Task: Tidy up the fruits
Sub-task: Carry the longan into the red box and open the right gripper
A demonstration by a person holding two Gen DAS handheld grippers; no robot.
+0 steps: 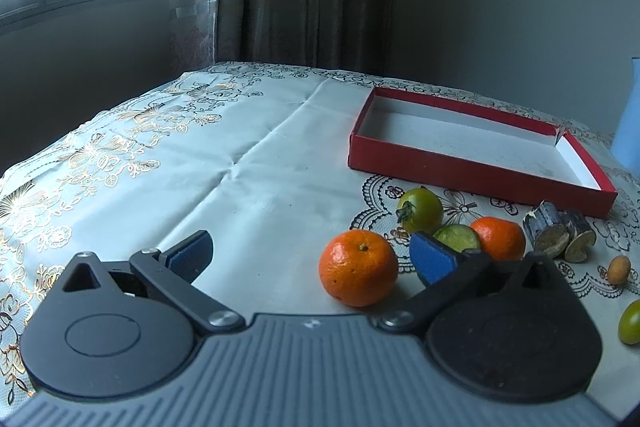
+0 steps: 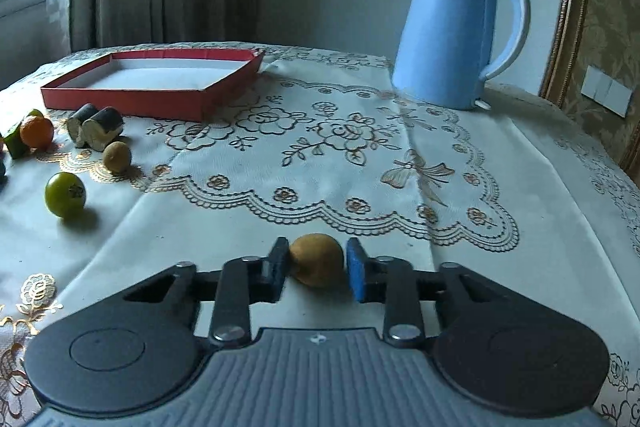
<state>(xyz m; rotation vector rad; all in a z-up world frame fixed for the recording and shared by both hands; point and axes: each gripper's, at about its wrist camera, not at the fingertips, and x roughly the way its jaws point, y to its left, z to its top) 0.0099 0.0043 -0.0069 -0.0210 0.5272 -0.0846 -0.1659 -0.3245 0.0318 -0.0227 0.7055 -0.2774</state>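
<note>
In the right wrist view my right gripper (image 2: 317, 254) is shut on a small round brown fruit (image 2: 316, 263), low over the tablecloth; both pads press its sides. In the left wrist view my left gripper (image 1: 312, 251) stands open just above the cloth. A large orange (image 1: 359, 268) lies between its fingers, closer to the right one and untouched. Behind that finger lie a green tomato (image 1: 420, 209), a green cut piece (image 1: 456, 237) and a second orange (image 1: 498, 237). The shallow red box (image 1: 472, 171) with a white inside sits behind them and holds nothing.
Two dark cane pieces (image 2: 96, 125), another brown fruit (image 2: 117, 157) and a green tomato (image 2: 65, 195) lie left of my right gripper, in front of the red box (image 2: 128, 103). A blue kettle (image 2: 452, 35) stands at the back right. Curtains and a wall close the far side.
</note>
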